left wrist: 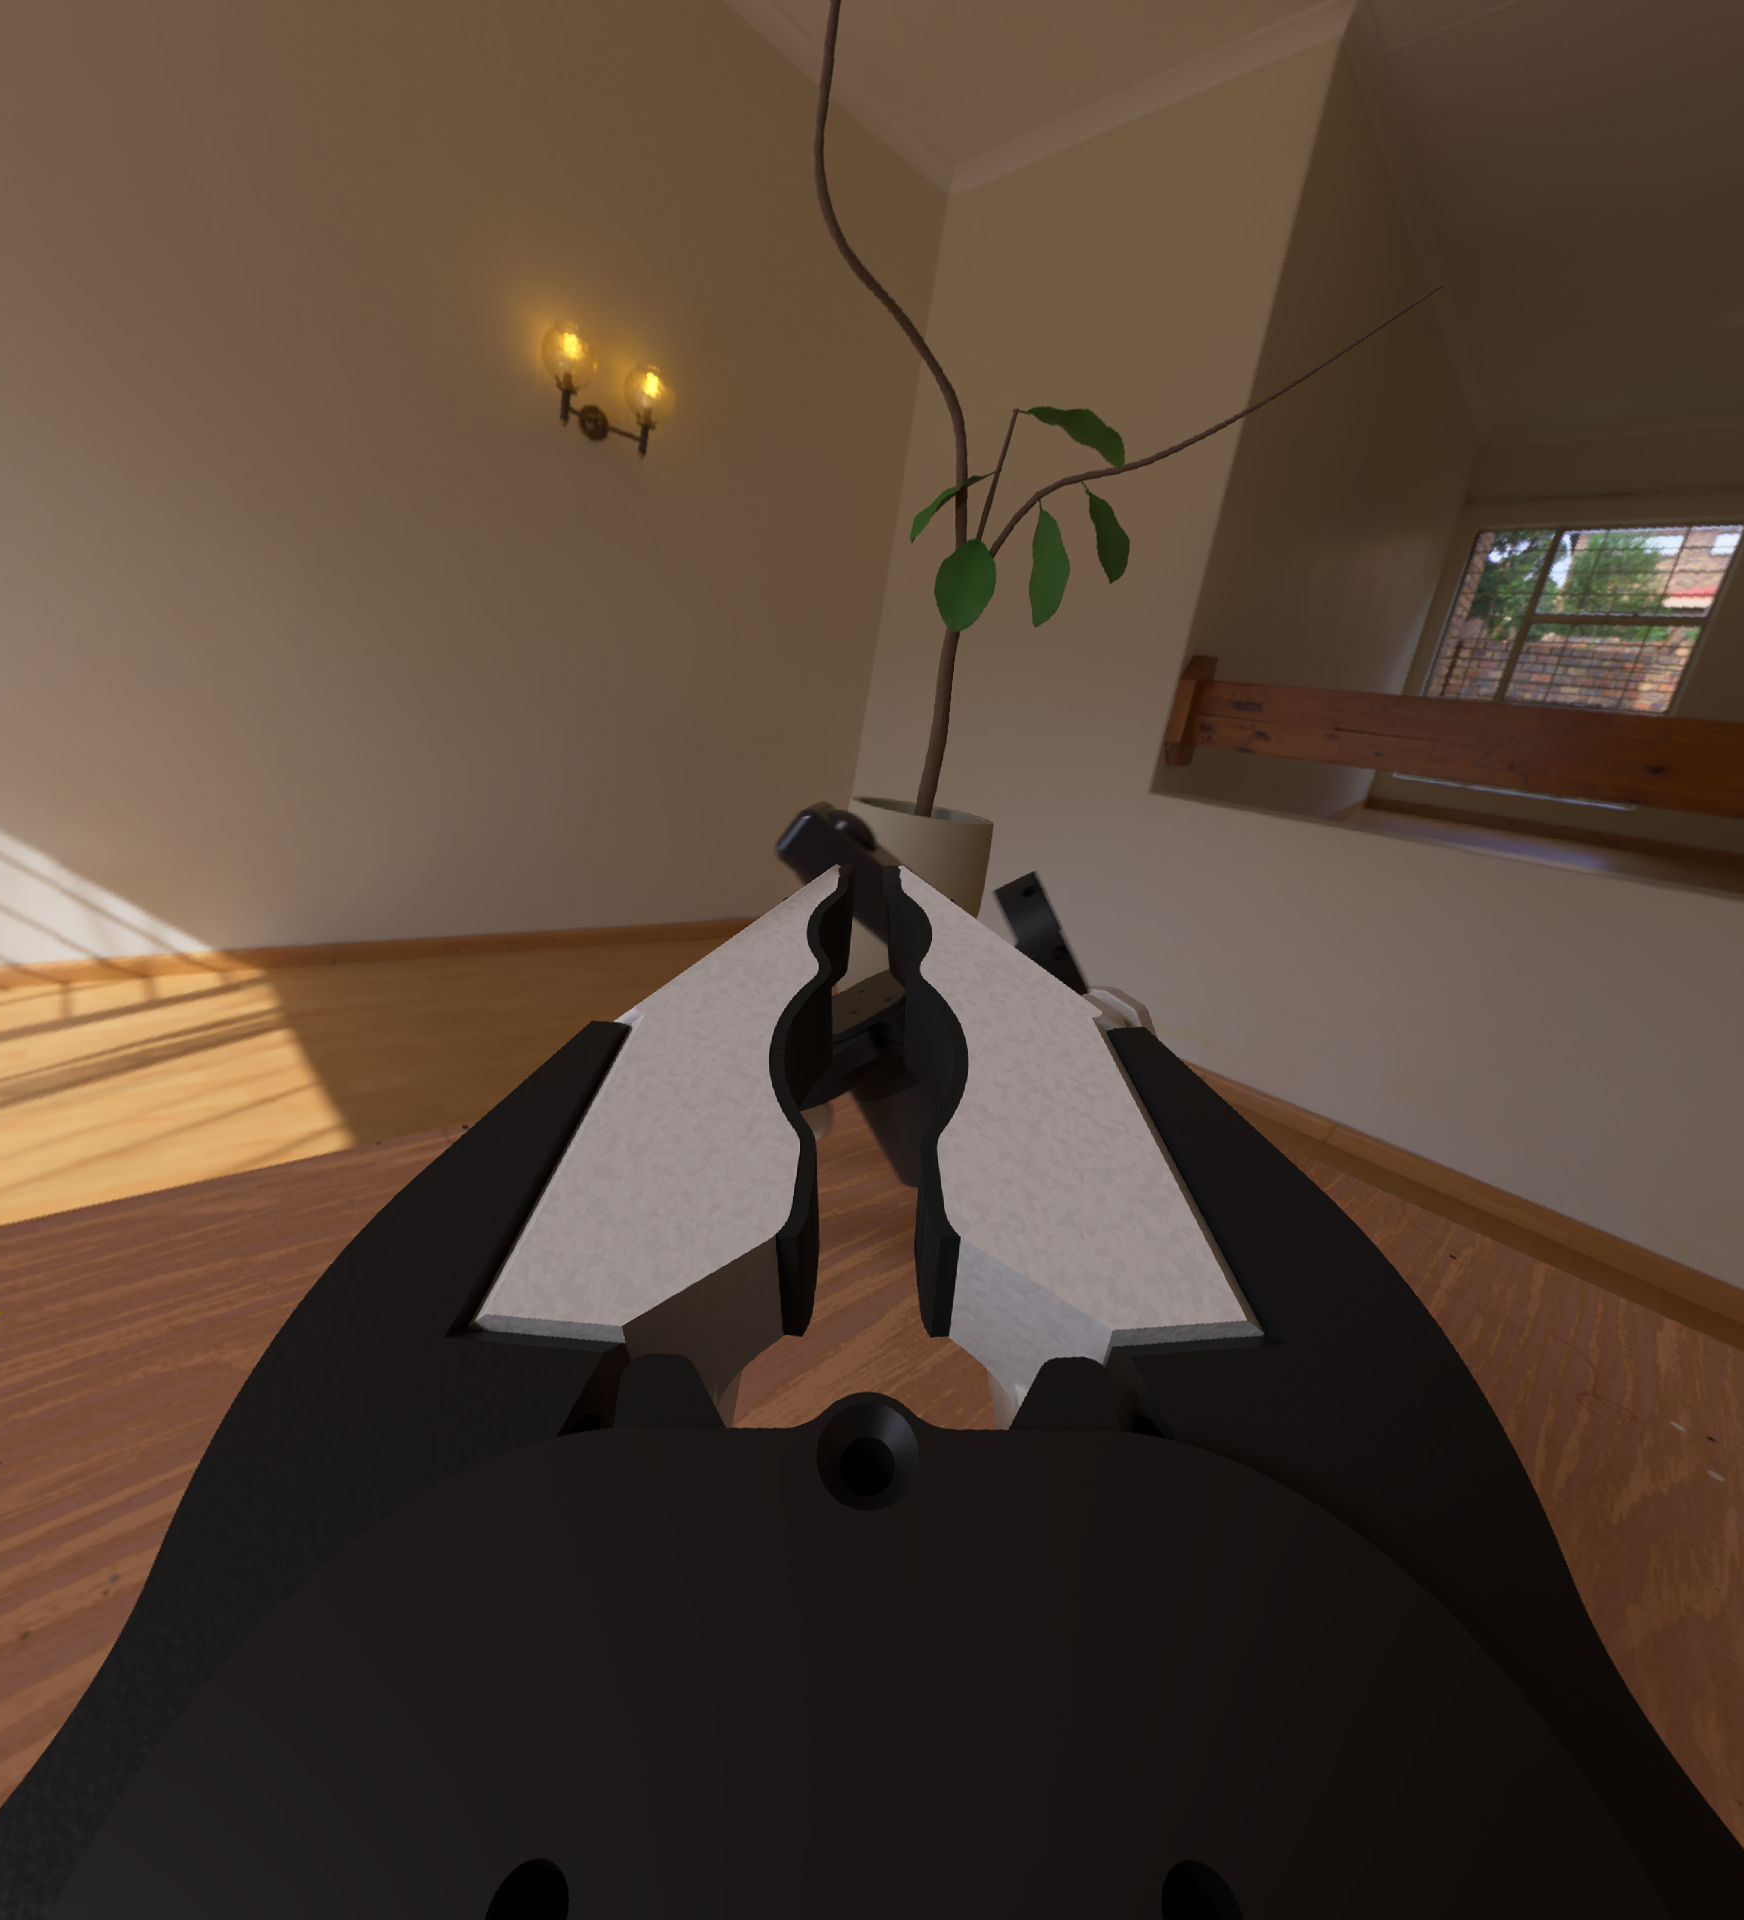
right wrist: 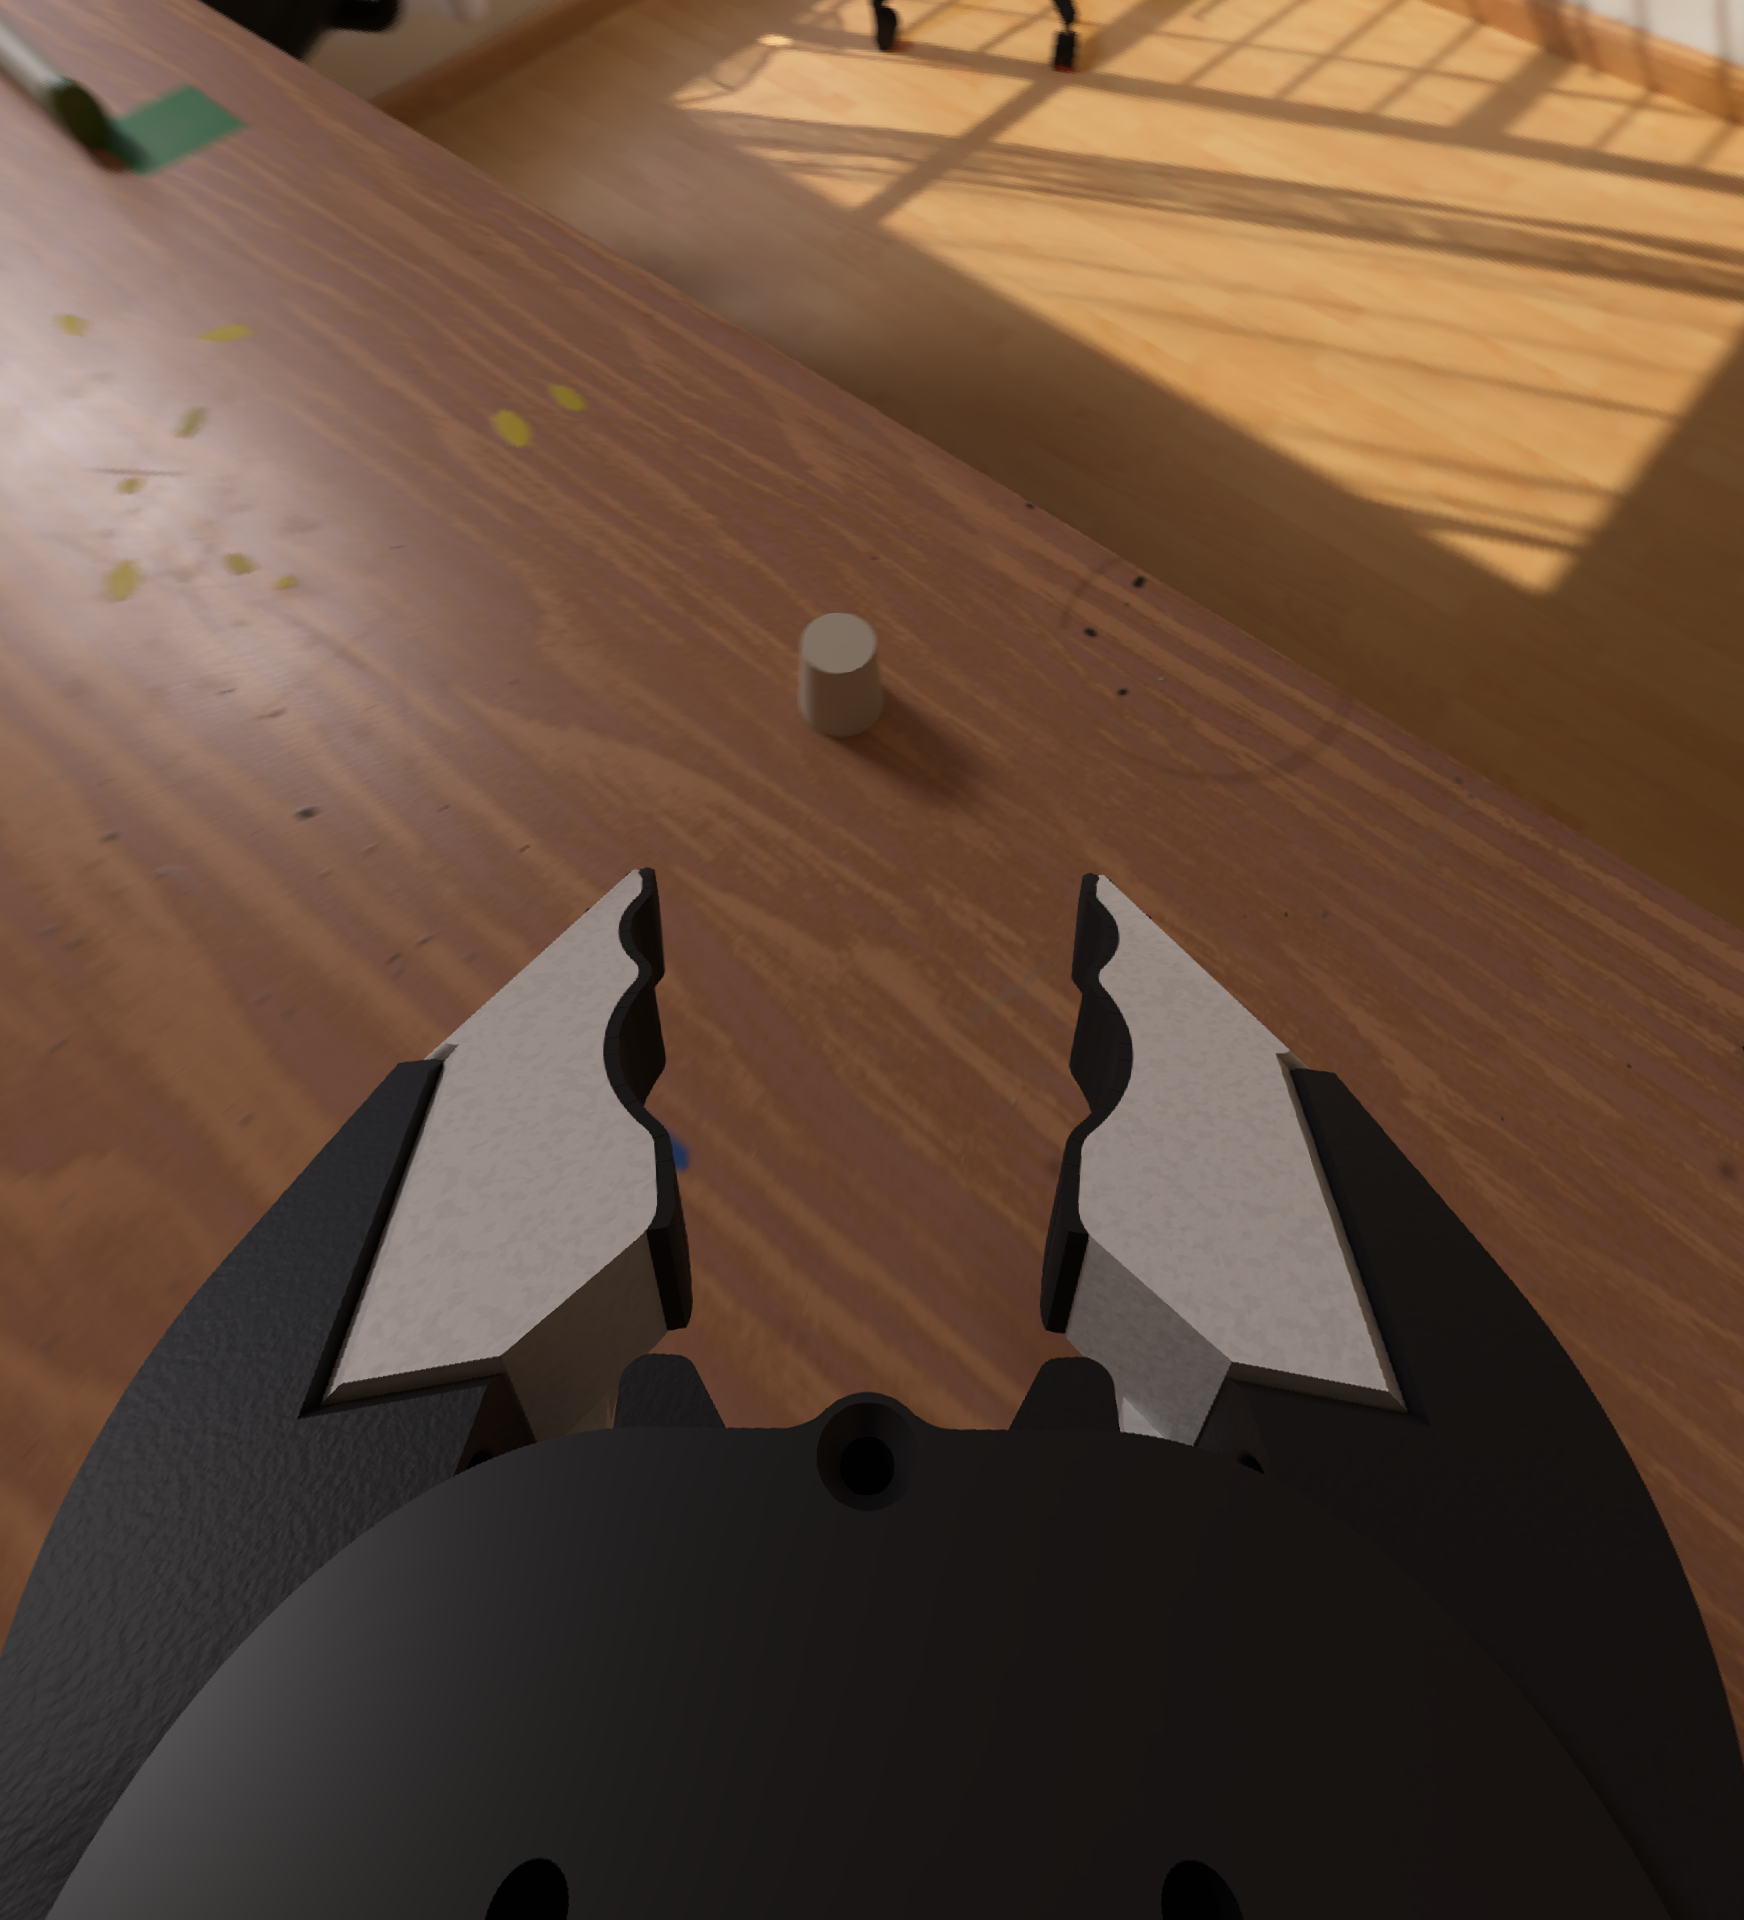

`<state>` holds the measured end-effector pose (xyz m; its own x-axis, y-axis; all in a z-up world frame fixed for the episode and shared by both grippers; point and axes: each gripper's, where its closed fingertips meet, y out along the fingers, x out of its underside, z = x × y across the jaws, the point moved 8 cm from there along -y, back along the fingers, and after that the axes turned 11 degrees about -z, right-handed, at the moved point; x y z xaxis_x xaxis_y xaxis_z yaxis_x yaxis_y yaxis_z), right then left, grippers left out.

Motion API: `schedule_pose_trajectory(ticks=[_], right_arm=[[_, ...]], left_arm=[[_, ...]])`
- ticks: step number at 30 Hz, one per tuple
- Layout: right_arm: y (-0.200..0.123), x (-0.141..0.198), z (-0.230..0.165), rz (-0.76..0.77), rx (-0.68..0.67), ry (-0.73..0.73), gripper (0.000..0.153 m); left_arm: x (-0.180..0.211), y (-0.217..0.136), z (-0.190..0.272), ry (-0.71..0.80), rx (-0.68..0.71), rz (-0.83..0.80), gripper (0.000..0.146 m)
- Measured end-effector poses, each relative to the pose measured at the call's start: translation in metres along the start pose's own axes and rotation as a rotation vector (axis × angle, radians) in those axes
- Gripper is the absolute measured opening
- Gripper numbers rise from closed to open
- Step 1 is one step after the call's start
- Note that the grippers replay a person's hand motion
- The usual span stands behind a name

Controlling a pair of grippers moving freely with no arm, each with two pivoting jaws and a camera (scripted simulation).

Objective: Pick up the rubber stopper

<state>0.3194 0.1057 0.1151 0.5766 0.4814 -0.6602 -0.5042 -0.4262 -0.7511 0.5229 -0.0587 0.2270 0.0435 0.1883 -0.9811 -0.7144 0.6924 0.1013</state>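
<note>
Rubber stopper (right wrist: pixel 840 673): beige, upright on the wooden table (right wrist: pixel 432 727), ahead of the right gripper (right wrist: pixel 868 883), whose jaws are spread and empty. Left gripper (left wrist: pixel 868 883): jaws nearly closed, nothing held. Step judged: approach; advance and lowering to straddle the stopper are called for.

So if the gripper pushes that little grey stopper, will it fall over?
Probably not easily: the rubber stopper stands upright, short and squat. Its tapered sides might let it slip from a loose pinch. Knocked over, it would likely roll in a curve.
</note>
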Motion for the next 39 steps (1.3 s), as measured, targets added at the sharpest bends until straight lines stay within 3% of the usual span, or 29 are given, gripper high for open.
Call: schedule_pose_trajectory(ticks=[4,9,16,21,26,28,34,36,38,39], right_arm=[[0.036,-0.004,0.003,-0.055,0.035,0.031,0.068],[0.054,-0.007,0.004,-0.097,0.042,-0.005,0.055],[0.051,-0.002,0.003,-0.154,0.004,-0.092,0.002],[0.027,0.0,0.005,-0.064,-0.047,-0.092,0.004],[0.042,-0.012,0.004,-0.056,-0.032,-0.104,0.052],[0.06,-0.016,0.002,-0.091,-0.039,-0.117,0.059],[0.091,-0.038,-0.003,-0.112,-0.077,-0.173,0.053],[0.097,-0.043,-0.003,-0.138,-0.06,-0.217,0.043],[0.098,-0.046,-0.003,-0.154,-0.051,-0.215,0.024],[0.096,-0.047,-0.003,-0.163,-0.058,-0.206,0.024]], left_arm=[[0.003,0.003,-0.004,-0.026,0.012,-0.022,0.005],[0.003,0.003,-0.004,-0.013,0.009,-0.022,0.005],[0.004,0.004,-0.006,-0.028,0.023,-0.036,0.004],[0.001,-0.001,-0.008,-0.051,0.019,0.0,0.004],[0.0,-0.004,-0.009,-0.063,0.027,0.021,0.004],[0.001,-0.004,-0.011,-0.056,0.02,0.016,0.005],[0.002,-0.004,-0.016,-0.101,0.043,0.009,0.005],[0.001,-0.005,-0.015,-0.102,0.053,0.016,0.005],[0.001,-0.005,-0.015,-0.094,0.049,0.013,0.005],[0.002,-0.005,-0.016,-0.092,0.046,0.009,0.005]])
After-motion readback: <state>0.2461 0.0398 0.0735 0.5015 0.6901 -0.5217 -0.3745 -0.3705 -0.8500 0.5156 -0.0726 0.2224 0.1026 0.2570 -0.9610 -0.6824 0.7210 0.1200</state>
